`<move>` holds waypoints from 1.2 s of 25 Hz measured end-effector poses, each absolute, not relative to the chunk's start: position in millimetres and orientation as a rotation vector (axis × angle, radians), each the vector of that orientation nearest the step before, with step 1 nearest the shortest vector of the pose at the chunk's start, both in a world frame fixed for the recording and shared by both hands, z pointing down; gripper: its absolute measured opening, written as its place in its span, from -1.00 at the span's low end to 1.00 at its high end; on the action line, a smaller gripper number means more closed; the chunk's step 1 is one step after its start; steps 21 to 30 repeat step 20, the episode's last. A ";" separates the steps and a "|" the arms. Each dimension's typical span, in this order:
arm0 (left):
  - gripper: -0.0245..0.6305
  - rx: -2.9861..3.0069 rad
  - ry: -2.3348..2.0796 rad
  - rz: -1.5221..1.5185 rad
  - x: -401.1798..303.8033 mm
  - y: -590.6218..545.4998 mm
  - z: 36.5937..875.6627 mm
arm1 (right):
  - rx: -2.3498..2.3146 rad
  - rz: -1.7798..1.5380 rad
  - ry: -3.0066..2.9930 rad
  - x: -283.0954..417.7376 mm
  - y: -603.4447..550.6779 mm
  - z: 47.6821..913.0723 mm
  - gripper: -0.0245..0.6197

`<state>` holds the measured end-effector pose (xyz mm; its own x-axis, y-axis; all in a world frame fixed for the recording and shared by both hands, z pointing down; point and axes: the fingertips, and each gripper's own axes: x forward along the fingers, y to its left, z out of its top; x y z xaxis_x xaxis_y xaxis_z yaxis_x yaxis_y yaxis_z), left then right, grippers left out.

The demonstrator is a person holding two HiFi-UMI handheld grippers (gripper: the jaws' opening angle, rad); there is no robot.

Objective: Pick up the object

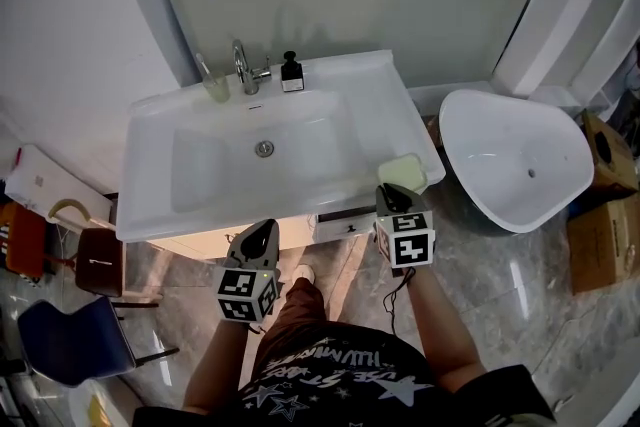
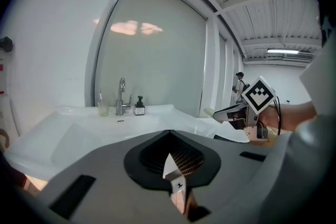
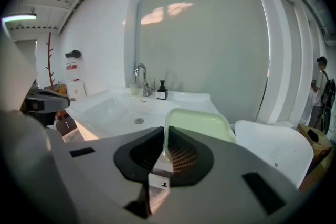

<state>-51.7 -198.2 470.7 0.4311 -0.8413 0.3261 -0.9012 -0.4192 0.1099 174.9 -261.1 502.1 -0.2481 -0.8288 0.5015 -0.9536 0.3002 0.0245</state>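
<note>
The dish (image 1: 404,171) is a pale green, shallow, round-cornered tray, probably thin stiff plastic: light, a little slick, likely to tip if pinched hard at one edge. It sits at the counter's (image 1: 372,75) front right corner, long axis roughly along the front edge, hollow side seemingly up. The right gripper (image 3: 166,153) has its fingers closed on the dish's near rim, a sensible hold. The left gripper (image 2: 171,165) is held off to the side, fingers together and empty.

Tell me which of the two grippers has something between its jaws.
The right gripper: its jaws are closed on the rim of the pale green tray. The left gripper is shut with nothing in it.
</note>
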 end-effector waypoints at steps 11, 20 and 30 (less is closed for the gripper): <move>-0.88 2.397 -1.539 0.325 -27.2 -88.4 472.8 | 1.548 0.426 -2.205 193.9 -158.1 512.7 -0.82; -0.88 2.360 -1.550 0.326 -23.9 -34.7 477.2 | 1.504 0.453 -2.224 194.9 -114.4 527.8 -0.82; -0.88 2.360 -1.550 0.326 -23.9 -34.7 477.2 | 1.504 0.453 -2.224 194.9 -114.4 527.8 -0.82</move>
